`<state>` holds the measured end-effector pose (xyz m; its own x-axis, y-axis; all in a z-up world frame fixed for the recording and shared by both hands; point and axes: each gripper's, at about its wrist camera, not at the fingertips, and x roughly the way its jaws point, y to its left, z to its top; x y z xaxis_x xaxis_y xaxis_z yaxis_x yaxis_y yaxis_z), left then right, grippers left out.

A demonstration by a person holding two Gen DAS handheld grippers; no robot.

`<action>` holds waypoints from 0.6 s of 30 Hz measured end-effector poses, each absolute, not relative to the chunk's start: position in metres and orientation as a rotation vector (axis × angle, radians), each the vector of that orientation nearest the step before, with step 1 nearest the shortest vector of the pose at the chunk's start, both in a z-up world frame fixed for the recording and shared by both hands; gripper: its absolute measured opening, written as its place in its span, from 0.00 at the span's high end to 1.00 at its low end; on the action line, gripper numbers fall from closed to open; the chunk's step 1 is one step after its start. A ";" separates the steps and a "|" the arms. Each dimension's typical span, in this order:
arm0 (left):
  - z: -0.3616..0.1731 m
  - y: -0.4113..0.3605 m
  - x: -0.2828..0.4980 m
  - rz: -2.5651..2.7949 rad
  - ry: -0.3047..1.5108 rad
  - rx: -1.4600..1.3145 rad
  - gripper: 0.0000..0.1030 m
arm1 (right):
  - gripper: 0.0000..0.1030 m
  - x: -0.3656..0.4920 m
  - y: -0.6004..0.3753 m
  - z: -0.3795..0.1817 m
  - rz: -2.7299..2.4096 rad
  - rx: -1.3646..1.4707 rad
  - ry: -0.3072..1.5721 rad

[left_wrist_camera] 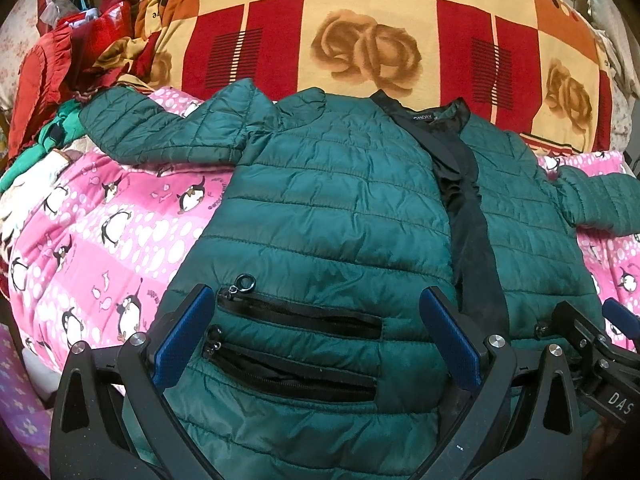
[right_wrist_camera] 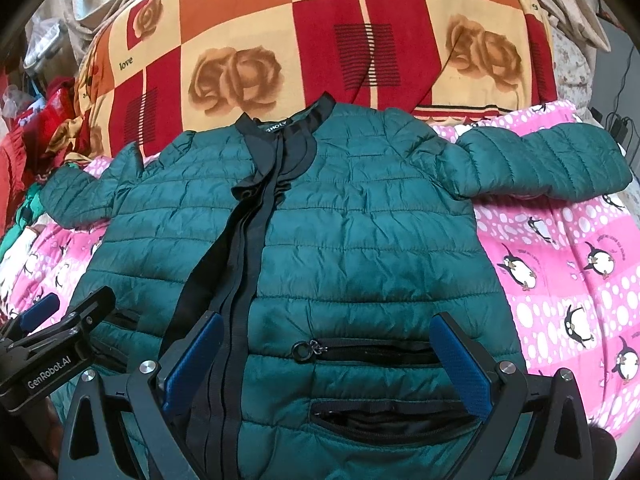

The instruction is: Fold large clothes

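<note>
A dark green quilted jacket [left_wrist_camera: 340, 208] lies flat, front up, on a pink penguin-print blanket [left_wrist_camera: 100, 240], collar far from me, sleeves spread out to both sides. It also shows in the right wrist view [right_wrist_camera: 360, 232]. A black zipper band [right_wrist_camera: 240, 240] runs down its middle. My left gripper [left_wrist_camera: 316, 336] is open, hovering over the jacket's left hem by two black zip pockets [left_wrist_camera: 296, 344]. My right gripper [right_wrist_camera: 328, 360] is open over the right hem and its pockets [right_wrist_camera: 368, 350]. Neither holds cloth. The right gripper shows at the left wrist view's edge [left_wrist_camera: 592, 340].
A red, orange and cream checked quilt [left_wrist_camera: 360, 28] with rose prints is piled behind the jacket. Red and green clothes [left_wrist_camera: 60, 72] are heaped at the far left. Cables [right_wrist_camera: 620, 120] hang at the far right.
</note>
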<state>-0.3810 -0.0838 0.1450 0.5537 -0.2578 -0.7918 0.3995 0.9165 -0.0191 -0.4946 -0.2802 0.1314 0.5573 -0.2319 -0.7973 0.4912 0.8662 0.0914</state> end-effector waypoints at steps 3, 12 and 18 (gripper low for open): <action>0.145 -0.084 -0.380 -0.391 0.904 0.168 0.00 | 0.00 -0.495 -0.279 0.132 -0.445 0.305 0.871; 0.142 -0.088 -0.366 -0.387 0.907 0.163 0.00 | 0.00 -0.485 -0.284 0.133 -0.465 0.286 0.897; 0.144 -0.090 -0.357 -0.377 0.901 0.154 0.00 | 0.00 -0.478 -0.288 0.134 -0.470 0.289 0.909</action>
<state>-0.3566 -0.0901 0.1439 0.5609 -0.2548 -0.7877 0.3824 0.9236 -0.0264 -0.4784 -0.2884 0.1338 0.5243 -0.2667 -0.8087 0.5059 0.8615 0.0438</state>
